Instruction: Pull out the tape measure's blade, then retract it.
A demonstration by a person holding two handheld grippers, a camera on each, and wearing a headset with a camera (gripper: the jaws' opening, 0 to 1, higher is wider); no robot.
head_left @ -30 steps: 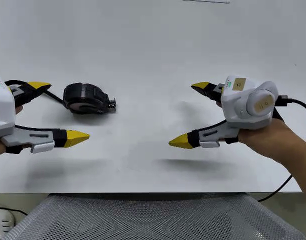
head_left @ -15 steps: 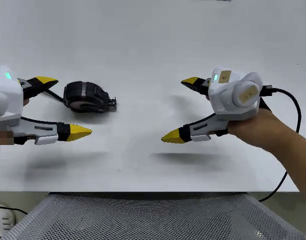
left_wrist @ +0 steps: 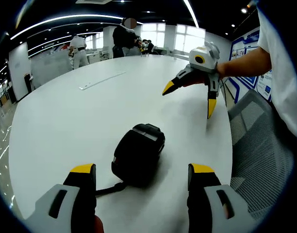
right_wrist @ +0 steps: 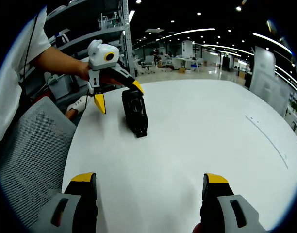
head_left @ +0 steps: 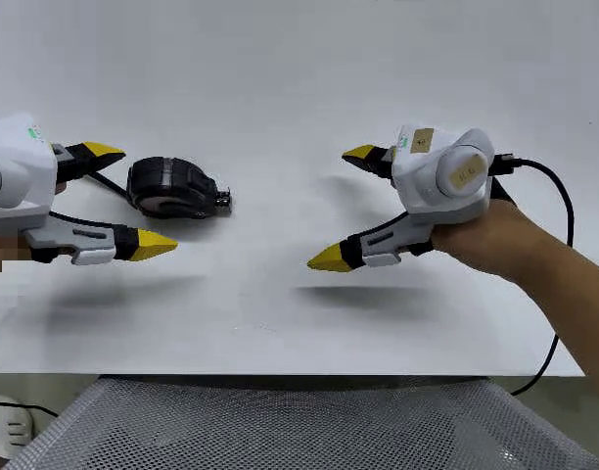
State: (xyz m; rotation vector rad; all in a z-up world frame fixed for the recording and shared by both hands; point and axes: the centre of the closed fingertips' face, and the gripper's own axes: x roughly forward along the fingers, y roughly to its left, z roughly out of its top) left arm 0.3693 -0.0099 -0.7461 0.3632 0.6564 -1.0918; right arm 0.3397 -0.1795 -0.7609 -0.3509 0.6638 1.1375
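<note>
Head view: you're holding the left gripper (head_left: 135, 196) spread, with the tape measure (head_left: 172, 189) lying on the table (head_left: 280, 78) just ahead between its jaws. You're holding the right gripper (head_left: 339, 206) spread too, well apart from it. Left gripper view: the tape measure is sitting close ahead. Right gripper view: it's lying far ahead.

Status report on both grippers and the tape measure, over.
Left gripper open, jaws either side of the tape measure, not gripping. Right gripper open, apart to the side. Blade fully in. Nothing in the way.
</note>
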